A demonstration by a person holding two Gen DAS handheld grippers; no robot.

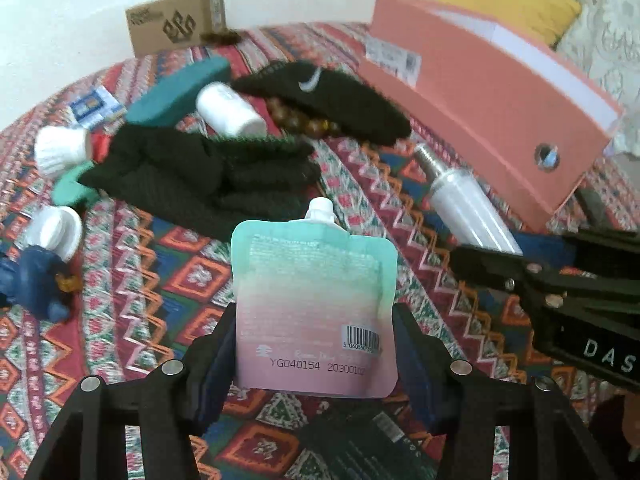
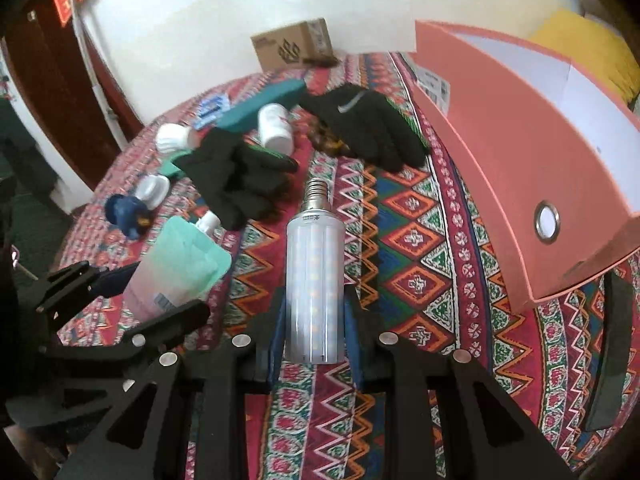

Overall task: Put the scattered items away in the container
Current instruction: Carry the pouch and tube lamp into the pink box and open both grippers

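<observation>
My left gripper (image 1: 314, 344) is shut on a teal-and-pink spouted pouch (image 1: 314, 304), held above the patterned cloth; the pouch also shows in the right wrist view (image 2: 176, 268). My right gripper (image 2: 314, 320) is shut on a white LED corn bulb (image 2: 315, 276), screw base pointing away; the bulb also shows in the left wrist view (image 1: 464, 204). The pink box container (image 2: 520, 168) stands open at the right, also in the left wrist view (image 1: 480, 116). Scattered items lie beyond: two black gloves (image 1: 208, 176) (image 1: 340, 96), a white bottle (image 1: 230, 110), a teal case (image 1: 180, 92).
A cardboard box (image 1: 176, 20) stands at the far edge by the wall. White caps (image 1: 60, 152), a blue figure (image 1: 36, 284), wooden beads (image 1: 300, 120) and a small blue packet (image 1: 96, 106) lie at the left. A yellow cushion (image 1: 508, 0) sits behind the container.
</observation>
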